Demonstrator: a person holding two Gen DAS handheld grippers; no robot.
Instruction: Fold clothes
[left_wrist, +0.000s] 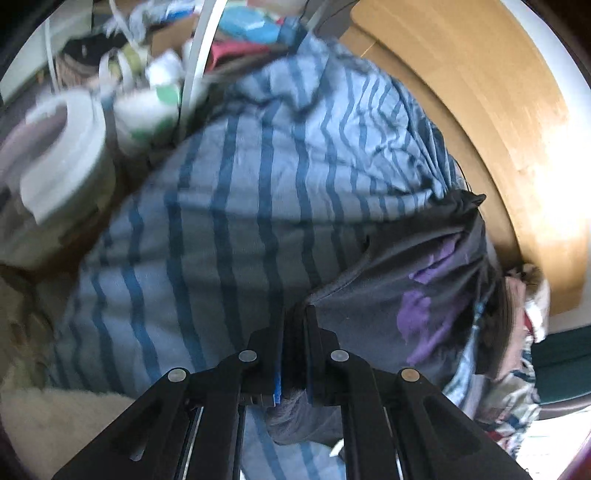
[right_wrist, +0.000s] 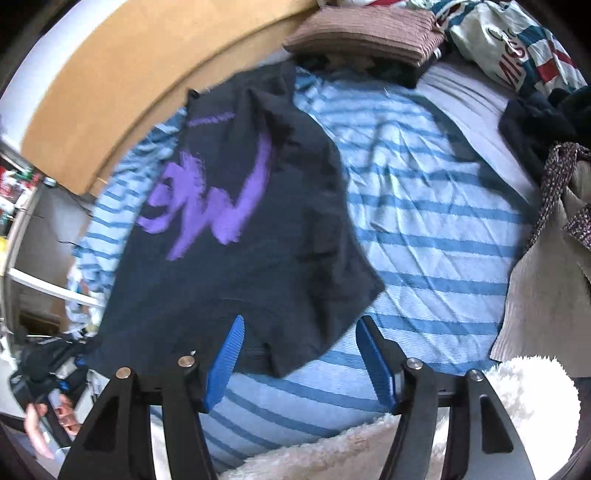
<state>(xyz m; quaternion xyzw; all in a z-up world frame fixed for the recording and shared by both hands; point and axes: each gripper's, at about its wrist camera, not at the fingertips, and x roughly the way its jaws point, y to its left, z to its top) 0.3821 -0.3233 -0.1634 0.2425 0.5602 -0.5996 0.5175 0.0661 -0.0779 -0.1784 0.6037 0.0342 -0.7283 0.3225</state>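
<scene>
My left gripper (left_wrist: 295, 314) is pressed together on the edge of the dark shirt (right_wrist: 236, 229), with cloth bunched between its pads. On the left wrist view the shirt (left_wrist: 399, 280) runs up and to the right from the grip, its purple print (left_wrist: 421, 317) showing.

My right gripper (right_wrist: 299, 339) is spread wide, its blue pads (right_wrist: 225, 365) clear of the cloth, and it hangs over the shirt's near hem without touching it that I can see.

The shirt lies mostly flat on the striped blanket (right_wrist: 436, 221), print up, one corner lifted toward the lower left, where the left gripper (right_wrist: 40, 369) and the hand (right_wrist: 44, 424) holding it show at the frame edge. Behind the shirt runs a wooden headboard (right_wrist: 122, 77). A folded brown knit (right_wrist: 365, 31) sits past the shirt's far end, with more clothes (right_wrist: 517, 48) piled at the upper right. A grey knit (right_wrist: 546, 280) lies along the right side, and white fleece (right_wrist: 369, 450) lies nearest me.
</scene>
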